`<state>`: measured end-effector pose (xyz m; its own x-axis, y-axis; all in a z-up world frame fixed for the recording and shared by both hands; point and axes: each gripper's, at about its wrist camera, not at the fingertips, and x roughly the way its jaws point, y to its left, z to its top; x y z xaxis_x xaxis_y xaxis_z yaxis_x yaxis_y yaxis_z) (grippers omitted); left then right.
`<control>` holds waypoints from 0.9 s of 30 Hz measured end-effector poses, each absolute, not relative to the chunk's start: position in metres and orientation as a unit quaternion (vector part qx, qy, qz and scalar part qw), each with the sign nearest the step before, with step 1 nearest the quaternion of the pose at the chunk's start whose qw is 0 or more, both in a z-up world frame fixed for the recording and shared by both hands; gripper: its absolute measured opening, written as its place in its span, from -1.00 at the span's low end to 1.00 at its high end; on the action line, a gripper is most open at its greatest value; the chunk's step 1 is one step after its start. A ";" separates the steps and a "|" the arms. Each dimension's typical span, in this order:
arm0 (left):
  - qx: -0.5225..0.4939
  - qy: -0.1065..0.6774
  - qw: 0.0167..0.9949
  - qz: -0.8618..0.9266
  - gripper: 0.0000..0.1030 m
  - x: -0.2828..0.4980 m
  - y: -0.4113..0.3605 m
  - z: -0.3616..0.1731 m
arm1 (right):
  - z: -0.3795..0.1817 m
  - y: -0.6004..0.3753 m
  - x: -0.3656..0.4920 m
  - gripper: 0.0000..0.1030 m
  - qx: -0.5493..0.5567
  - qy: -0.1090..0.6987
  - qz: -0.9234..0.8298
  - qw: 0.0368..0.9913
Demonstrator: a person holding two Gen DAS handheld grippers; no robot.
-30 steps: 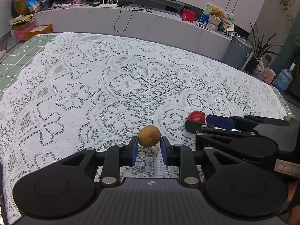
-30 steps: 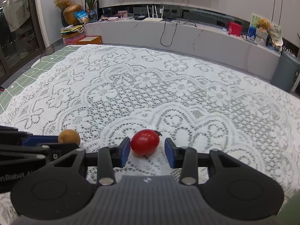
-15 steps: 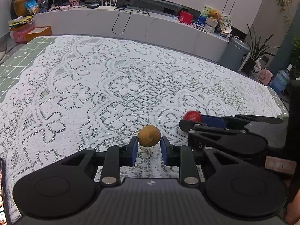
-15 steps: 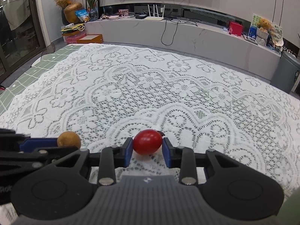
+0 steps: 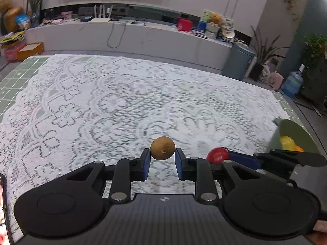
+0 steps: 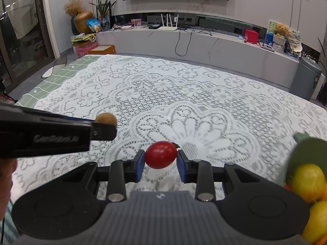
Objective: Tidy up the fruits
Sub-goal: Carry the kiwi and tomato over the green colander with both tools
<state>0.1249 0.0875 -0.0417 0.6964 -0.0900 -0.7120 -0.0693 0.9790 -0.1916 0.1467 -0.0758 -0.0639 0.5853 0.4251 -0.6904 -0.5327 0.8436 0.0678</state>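
White lace cloth [image 5: 114, 106] covers most of the table, with a green gridded mat [image 5: 18, 75] showing along its far left edge and a long grey counter [image 6: 204, 42] beyond. Most of the cloth ahead lies bare. The left gripper [image 5: 162, 159] is closed on a small brown fruit [image 5: 162, 148], pinched between its blue pads and lifted off the cloth. Just to its right, the right gripper [image 6: 161, 160] is clamped on a red tomato [image 6: 160, 154]. At the near right sits a green bowl [image 6: 304, 145], cut off by the frame, holding yellow fruit [image 6: 307, 181]; an orange piece beside them is too cropped to identify. In the right wrist view the brown fruit is partly hidden behind the left gripper's finger.
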 end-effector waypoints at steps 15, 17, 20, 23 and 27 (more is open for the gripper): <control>-0.053 0.373 0.924 -0.061 -0.45 0.106 0.024 -0.017 | -0.035 -0.147 0.105 -0.40 -0.029 0.337 0.235 0.911; -0.048 0.371 0.925 -0.069 -0.45 0.105 0.015 -0.015 | -0.032 -0.157 0.101 -0.40 -0.025 0.332 0.227 0.915; -0.042 0.370 0.924 -0.084 -0.45 0.104 0.000 -0.012 | -0.027 -0.172 0.096 -0.40 -0.017 0.325 0.209 0.922; -0.036 0.368 0.924 -0.099 -0.45 0.104 -0.015 -0.011 | -0.024 -0.187 0.093 -0.40 -0.016 0.315 0.186 0.931; -0.039 0.370 0.920 -0.125 -0.45 0.105 -0.032 -0.010 | -0.021 -0.208 0.091 -0.40 -0.008 0.310 0.162 0.937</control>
<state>0.1054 -0.0319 -0.0101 0.6952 -0.2591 -0.6704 0.2011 0.9656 -0.1646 0.0914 -0.2078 -0.0206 0.7550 0.2991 -0.5836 -0.3096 0.9471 0.0849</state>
